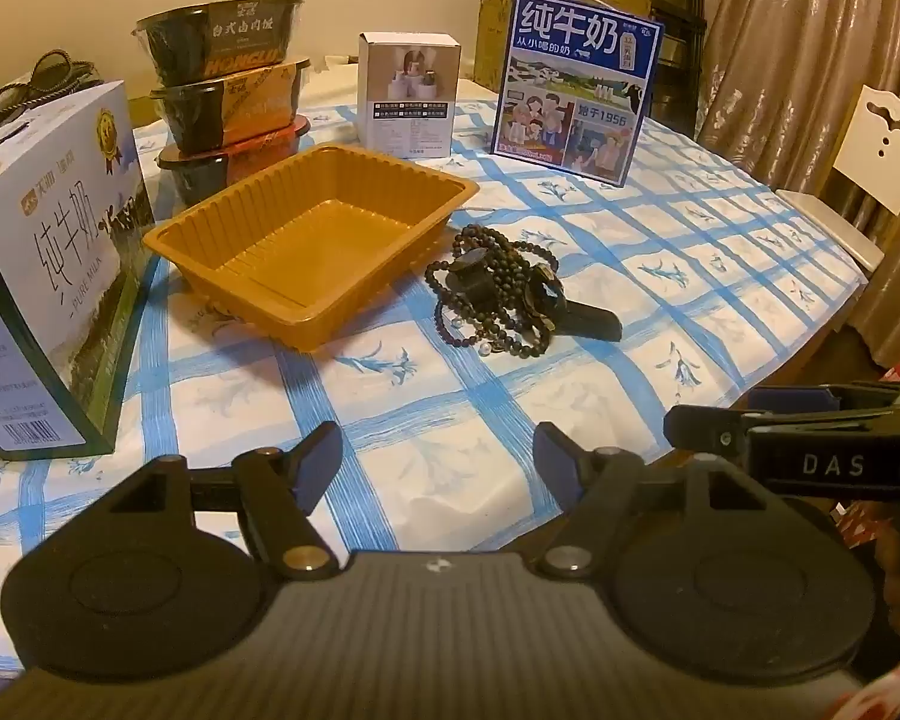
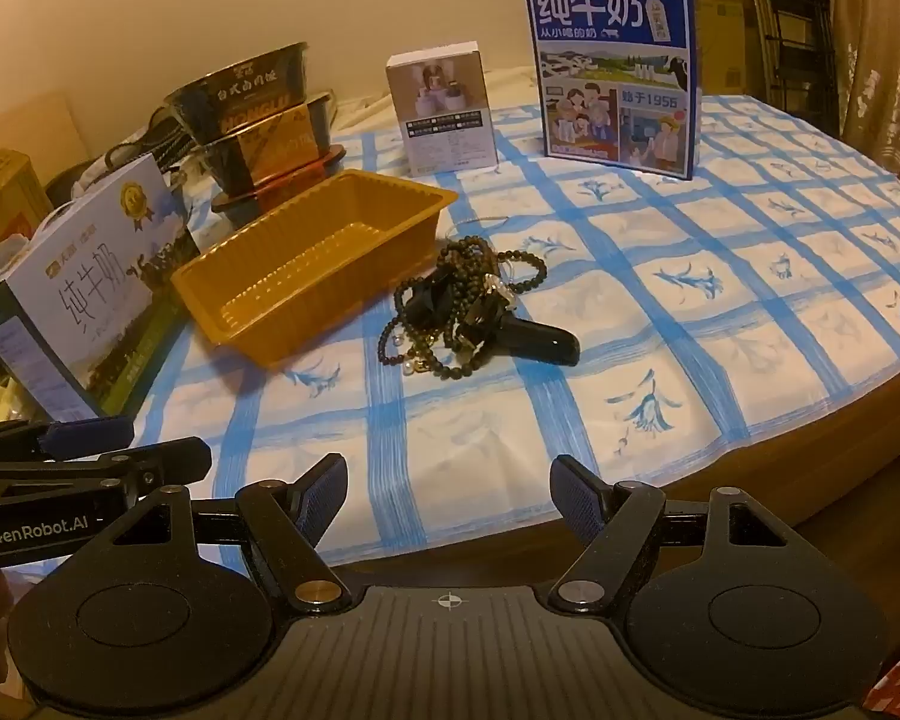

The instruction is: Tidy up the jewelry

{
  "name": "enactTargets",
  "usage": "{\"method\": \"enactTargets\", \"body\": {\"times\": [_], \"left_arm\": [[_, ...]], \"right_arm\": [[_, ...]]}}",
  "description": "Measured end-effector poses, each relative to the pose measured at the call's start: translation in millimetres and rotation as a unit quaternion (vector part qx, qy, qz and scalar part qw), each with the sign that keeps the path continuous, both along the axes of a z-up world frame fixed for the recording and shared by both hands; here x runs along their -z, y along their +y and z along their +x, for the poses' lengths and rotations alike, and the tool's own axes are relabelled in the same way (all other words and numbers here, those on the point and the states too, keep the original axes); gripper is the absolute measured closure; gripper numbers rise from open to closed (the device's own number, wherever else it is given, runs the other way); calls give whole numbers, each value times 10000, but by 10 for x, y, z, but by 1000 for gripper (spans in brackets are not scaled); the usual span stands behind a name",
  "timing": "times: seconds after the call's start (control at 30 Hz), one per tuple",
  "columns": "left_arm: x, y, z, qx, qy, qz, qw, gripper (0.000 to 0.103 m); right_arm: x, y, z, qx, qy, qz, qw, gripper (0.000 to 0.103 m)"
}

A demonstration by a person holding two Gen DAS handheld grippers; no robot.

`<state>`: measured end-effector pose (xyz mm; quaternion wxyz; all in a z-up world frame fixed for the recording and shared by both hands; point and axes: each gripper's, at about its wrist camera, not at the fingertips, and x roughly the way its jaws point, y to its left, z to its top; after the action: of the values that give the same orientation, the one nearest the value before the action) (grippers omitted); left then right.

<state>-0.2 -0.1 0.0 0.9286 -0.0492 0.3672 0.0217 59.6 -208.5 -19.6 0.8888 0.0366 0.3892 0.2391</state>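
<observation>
A heap of dark bead strings (image 1: 504,291) (image 2: 456,312) with a black watch and its strap (image 1: 594,318) (image 2: 540,339) lies on the blue-checked tablecloth, just right of an empty orange plastic tray (image 1: 312,240) (image 2: 312,258). My left gripper (image 1: 438,468) is open and empty, low near the table's front edge, well short of the heap. My right gripper (image 2: 450,495) is open and empty, also near the front edge. Each gripper shows in the other's view, the right one at the right side (image 1: 720,426) and the left one at the left side (image 2: 150,450).
A white milk carton (image 1: 48,276) (image 2: 90,294) stands left of the tray. Stacked food bowls (image 1: 228,84) (image 2: 264,120), a small white box (image 1: 408,96) (image 2: 444,114) and a blue milk box (image 1: 576,84) (image 2: 618,72) stand behind. A white chair (image 1: 870,150) is at the right.
</observation>
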Motion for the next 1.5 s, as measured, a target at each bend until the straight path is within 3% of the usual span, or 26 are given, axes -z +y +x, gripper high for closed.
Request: {"method": "enactTargets", "body": {"times": [1.5], "left_arm": [[29, -69, 37, 17, 3, -28, 10000, 35]], "right_arm": [[-8, -13, 10, 3, -8, -2, 10000, 29]]}}
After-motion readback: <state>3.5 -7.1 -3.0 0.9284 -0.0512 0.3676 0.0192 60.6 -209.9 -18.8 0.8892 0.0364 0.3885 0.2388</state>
